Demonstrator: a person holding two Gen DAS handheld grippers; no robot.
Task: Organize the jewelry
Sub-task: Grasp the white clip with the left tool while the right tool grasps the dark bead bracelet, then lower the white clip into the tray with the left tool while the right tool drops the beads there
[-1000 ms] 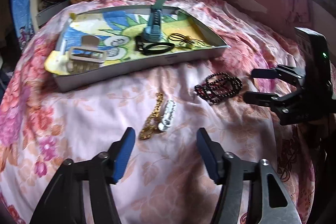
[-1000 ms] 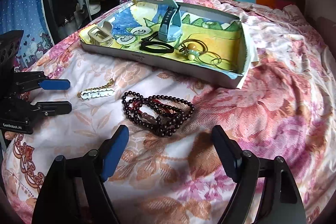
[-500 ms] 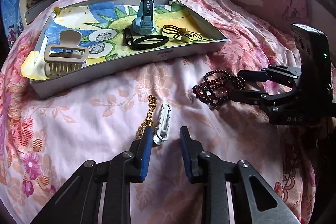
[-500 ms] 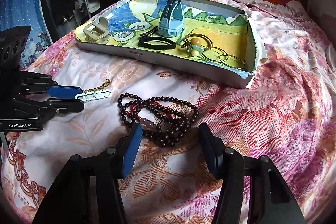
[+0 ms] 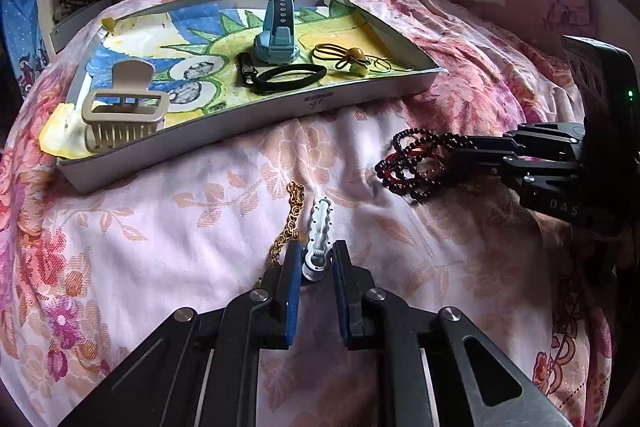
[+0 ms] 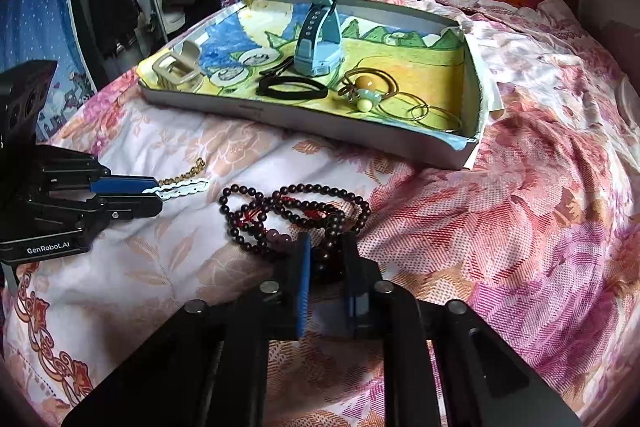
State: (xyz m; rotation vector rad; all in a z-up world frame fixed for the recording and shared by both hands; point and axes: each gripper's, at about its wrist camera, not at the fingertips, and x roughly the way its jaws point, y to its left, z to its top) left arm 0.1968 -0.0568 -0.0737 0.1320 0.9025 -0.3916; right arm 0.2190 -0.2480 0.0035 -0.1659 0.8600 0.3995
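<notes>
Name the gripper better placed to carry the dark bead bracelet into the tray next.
Right. The right gripper has its jaws closed around the dark bead bracelet; the left gripper grips the white clip. The tray lies ahead.

Gold chain (image 5: 289, 227) (near end) hides behind left gripper (image 5: 316, 269).

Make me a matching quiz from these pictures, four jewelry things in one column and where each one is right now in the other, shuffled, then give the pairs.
Things:
1. white wavy hair clip
2. dark red bead bracelet
3. beige claw hair clip
4. light blue strap watch

Places:
A. left end of the shallow white tray
B. between the left gripper fingers
C. middle of the tray
D. between the right gripper fingers, on the bedspread

Pairs: 1-B, 2-D, 3-A, 4-C
</notes>
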